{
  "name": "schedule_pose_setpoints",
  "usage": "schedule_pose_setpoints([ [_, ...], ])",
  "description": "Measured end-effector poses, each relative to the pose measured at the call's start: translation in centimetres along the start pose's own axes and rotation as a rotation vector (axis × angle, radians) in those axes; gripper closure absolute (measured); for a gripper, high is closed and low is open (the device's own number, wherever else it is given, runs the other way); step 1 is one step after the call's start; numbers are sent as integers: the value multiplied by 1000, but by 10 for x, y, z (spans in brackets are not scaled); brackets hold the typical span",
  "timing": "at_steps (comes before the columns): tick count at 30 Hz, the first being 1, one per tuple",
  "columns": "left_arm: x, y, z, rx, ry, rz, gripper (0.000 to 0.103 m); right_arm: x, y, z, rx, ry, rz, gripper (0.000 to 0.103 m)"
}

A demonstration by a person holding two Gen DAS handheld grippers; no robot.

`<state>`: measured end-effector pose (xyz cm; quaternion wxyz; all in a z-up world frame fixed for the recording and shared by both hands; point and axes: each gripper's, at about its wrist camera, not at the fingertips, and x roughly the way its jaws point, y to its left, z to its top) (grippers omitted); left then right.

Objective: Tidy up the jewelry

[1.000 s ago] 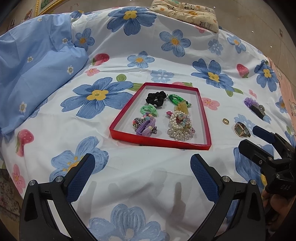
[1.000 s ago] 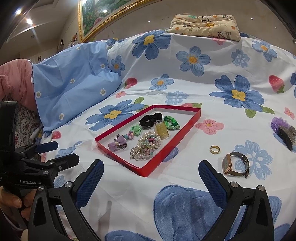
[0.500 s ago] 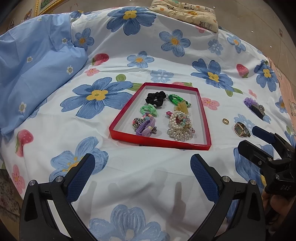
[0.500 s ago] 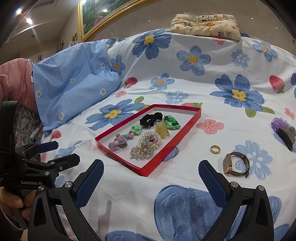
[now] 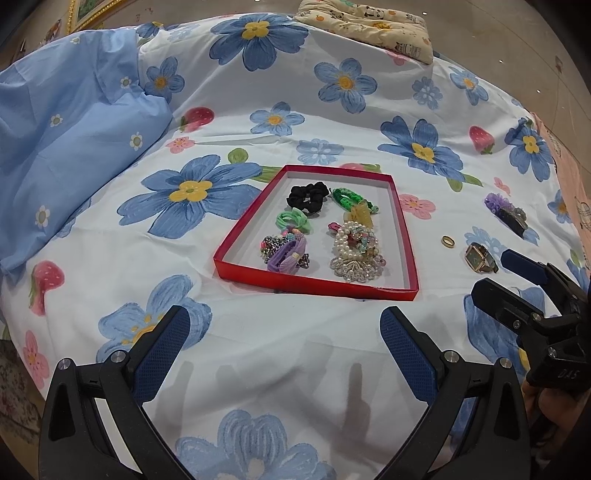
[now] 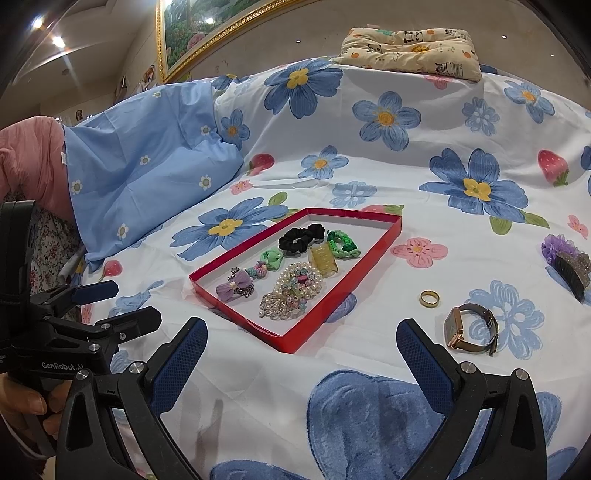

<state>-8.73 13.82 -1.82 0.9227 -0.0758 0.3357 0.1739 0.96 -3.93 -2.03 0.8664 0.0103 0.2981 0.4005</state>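
Note:
A shallow red tray lies on the flowered bedsheet and holds several hair ties, a pearl bracelet and a brooch. To its right on the sheet lie a gold ring, a square-faced wristwatch and a purple-trimmed hair clip. My left gripper hangs open in front of the tray's near edge, holding nothing. My right gripper is open too, between the tray's corner and the watch, nothing between its fingers.
A light blue pillow rests at the left. A panda-print cushion sits at the back on a raised part of the bed. A hand grips the left tool's handle.

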Motion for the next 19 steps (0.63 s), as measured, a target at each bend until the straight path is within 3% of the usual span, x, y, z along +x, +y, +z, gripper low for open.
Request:
schedule_pose_setpoints([
  [19, 8, -8, 3, -3, 22, -27, 0, 6, -2, 2, 0, 16, 2, 0],
])
